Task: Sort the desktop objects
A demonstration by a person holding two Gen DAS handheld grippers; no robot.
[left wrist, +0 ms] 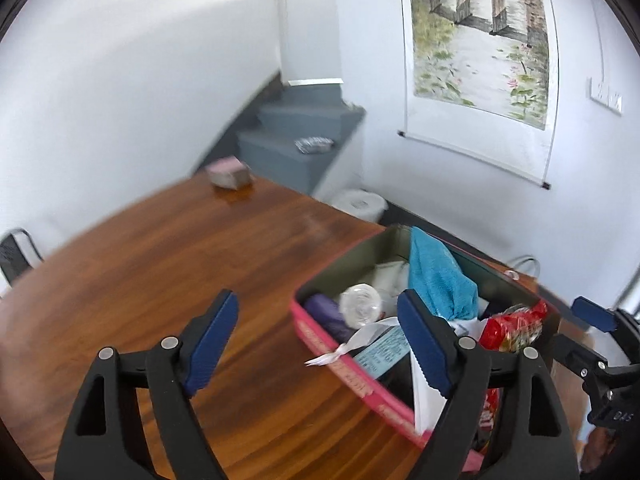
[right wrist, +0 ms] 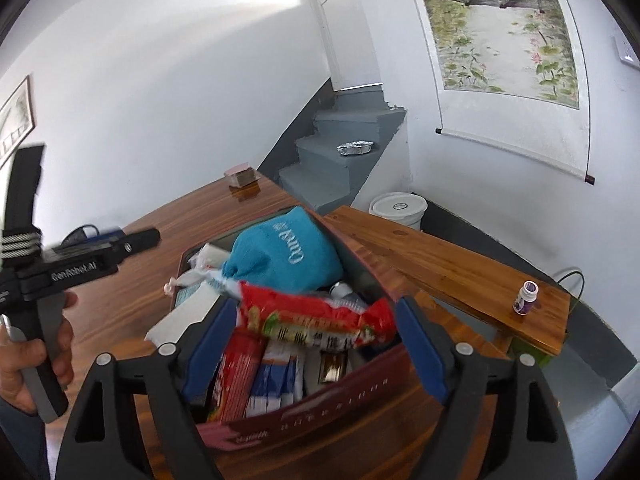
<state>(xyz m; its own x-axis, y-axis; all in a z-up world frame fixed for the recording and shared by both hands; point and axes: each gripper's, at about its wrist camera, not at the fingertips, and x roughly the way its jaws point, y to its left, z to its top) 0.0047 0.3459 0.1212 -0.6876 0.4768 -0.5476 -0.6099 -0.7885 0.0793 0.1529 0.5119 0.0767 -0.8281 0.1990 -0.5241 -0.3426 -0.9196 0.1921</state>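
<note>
A pink-red box (left wrist: 340,372) stands on the wooden table (left wrist: 160,264), filled with several items: a blue cloth pouch (left wrist: 440,276), a clear bottle (left wrist: 360,304), a red snack packet (left wrist: 512,328). My left gripper (left wrist: 320,344) is open and empty, over the box's left rim. In the right wrist view the box (right wrist: 320,412) lies right under my right gripper (right wrist: 316,348), which is open and empty around the red snack packet (right wrist: 316,316). The blue pouch (right wrist: 284,252) lies behind it.
A small pink-topped block (left wrist: 228,172) sits at the table's far edge. A wooden bench (right wrist: 440,264) to the right carries a small purple-capped bottle (right wrist: 527,297). A white bucket (right wrist: 396,208) and grey stairs (right wrist: 340,160) stand behind. A metal chair (left wrist: 16,252) is at left.
</note>
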